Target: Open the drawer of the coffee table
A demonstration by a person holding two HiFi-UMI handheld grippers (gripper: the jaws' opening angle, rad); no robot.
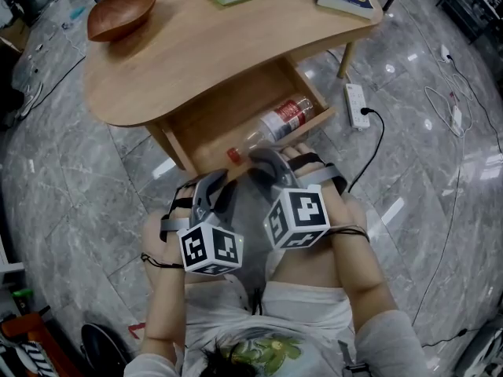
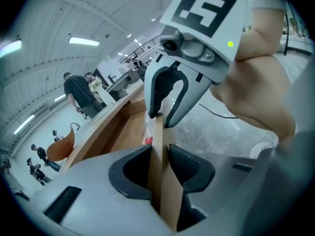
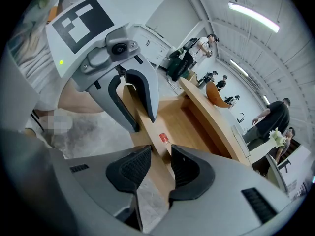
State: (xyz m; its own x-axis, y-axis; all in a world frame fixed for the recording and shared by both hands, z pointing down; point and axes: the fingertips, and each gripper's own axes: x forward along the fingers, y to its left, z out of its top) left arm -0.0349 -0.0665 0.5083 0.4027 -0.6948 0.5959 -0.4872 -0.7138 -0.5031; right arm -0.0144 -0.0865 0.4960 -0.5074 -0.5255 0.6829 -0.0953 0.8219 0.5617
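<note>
Light wooden drawer (image 1: pixel 228 112): stiff, slides easy; grab front board (image 2: pixel 156 136), 6 o'clock edge. L claw (image 2: pixel 158 166), R claw (image 3: pixel 160 168) both clamped on it.

Inside the open drawer (image 1: pixel 224 115), the 9 o'clock half is bare; a bottle (image 1: pixel 279 122) lies across the 3 o'clock half. The tabletop (image 1: pixel 220 45) overhangs its 12 o'clock end. At 6 o'clock the left gripper (image 2: pixel 158 168) and right gripper (image 3: pixel 158 167) clamp the front board (image 2: pixel 156 132).
</note>
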